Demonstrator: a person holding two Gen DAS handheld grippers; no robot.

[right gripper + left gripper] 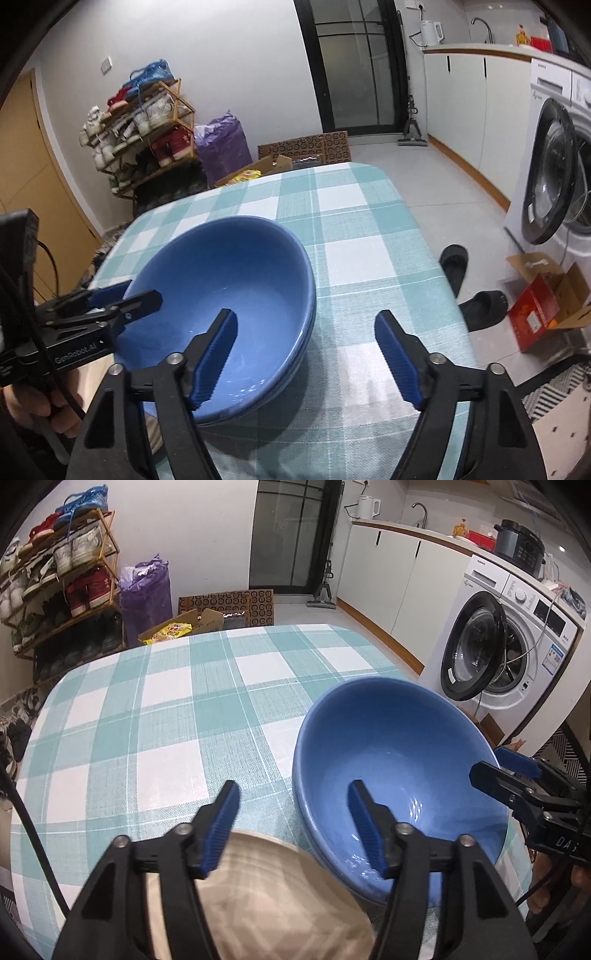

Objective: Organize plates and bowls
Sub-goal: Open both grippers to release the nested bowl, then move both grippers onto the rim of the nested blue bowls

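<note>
A stack of blue bowls (221, 295) is set on the checked table (166, 709), beside a beige plate (266, 897). The left claw (291, 823) and right claw (306, 354) are spread wide, nothing gripped, the bowl rim lying between the fingers of each.

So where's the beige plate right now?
Left wrist view, bottom centre: the beige plate lies on the checked table, under the left gripper, beside the blue bowl.

Shoe rack (62, 579), purple bag (147, 590), washing machine (509, 642), kettle (367, 507).
</note>
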